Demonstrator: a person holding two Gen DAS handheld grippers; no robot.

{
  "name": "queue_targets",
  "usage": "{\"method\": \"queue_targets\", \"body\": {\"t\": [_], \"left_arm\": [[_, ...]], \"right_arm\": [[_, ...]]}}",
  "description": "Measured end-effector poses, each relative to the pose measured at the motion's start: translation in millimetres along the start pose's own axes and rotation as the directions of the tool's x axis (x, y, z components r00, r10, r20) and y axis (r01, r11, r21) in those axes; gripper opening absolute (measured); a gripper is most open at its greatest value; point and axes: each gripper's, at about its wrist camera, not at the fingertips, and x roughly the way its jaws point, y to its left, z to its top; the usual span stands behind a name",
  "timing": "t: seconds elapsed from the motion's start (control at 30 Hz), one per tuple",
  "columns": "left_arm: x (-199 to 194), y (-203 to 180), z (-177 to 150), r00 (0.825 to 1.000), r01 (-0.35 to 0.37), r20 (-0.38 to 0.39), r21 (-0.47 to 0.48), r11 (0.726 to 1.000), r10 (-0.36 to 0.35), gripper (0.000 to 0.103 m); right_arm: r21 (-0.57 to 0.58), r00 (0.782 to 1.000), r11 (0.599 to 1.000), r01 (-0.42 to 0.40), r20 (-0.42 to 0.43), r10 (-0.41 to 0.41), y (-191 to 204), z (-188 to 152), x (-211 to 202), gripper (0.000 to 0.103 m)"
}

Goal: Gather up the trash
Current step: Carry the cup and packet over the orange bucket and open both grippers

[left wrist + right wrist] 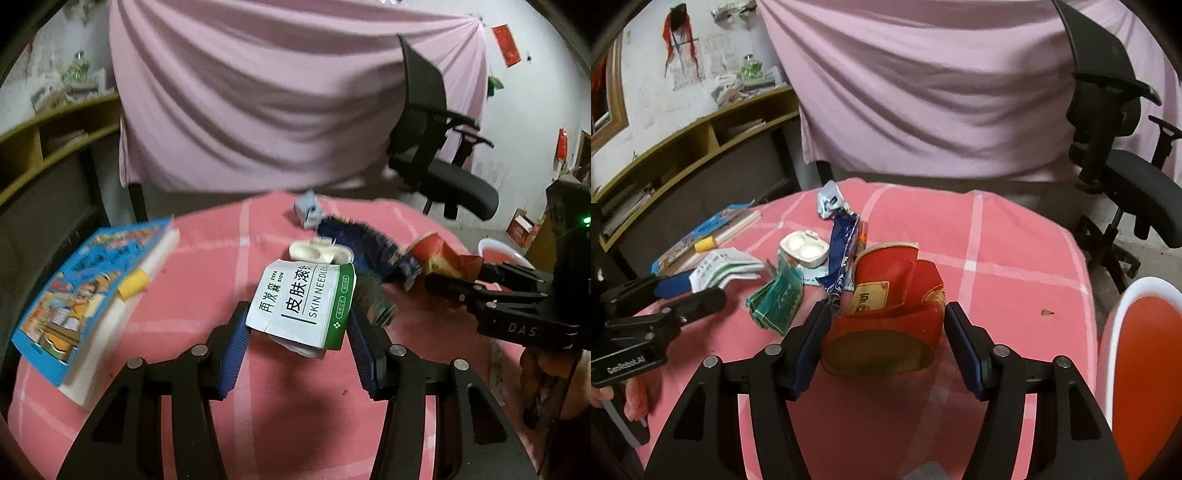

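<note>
White box point(301, 304) clamped in left gripper point(295, 325); crushed red cup point(886, 314) clamped in right gripper point(884, 332). Green packet point(777, 301), blue wrapper point(842, 251) left on table; bin point(1137, 369) near right.

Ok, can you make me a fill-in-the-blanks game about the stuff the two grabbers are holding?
1. The left gripper holds a white and ____ carton.
2. The right gripper holds a crushed ____ paper cup.
3. The checked tablecloth is ____ with white lines.
4. The yellow sticky notepad lies on the ____ book.

Missing words: green; red; pink; blue
</note>
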Motion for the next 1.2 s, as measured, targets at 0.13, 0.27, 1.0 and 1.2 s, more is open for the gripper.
{"method": "queue_targets", "body": {"t": [0.13, 0.27, 1.0, 1.2], "left_arm": [[-16.5, -4.5, -1.4, 0.996, -0.021, 0.089, 0.018, 1.000, 0.020, 0.046], [-27.1, -7.0, -2.6, 0.989, -0.022, 0.148, 0.018, 1.000, 0.019, 0.046], [-80.0, -88.3, 0.1, 0.915, 0.071, 0.399, 0.002, 0.997, -0.066, 0.046], [-65.8, -145.2, 9.7, 0.923, 0.136, 0.354, 0.067, 0.988, -0.151, 0.046]], "right_arm": [[-0.018, 0.999, 1.000, 0.015, 0.046, -0.014, 3.0, -3.0, -11.1, 0.061], [-0.040, 0.996, 0.999, 0.034, 0.081, -0.030, 8.0, -5.7, -18.2, 0.061], [0.030, 0.745, 0.968, 0.250, 0.632, -0.213, -10.2, -40.5, -137.9, 0.061], [0.190, 0.739, 0.956, 0.225, 0.606, -0.295, -63.0, -52.1, -154.6, 0.061]]}}
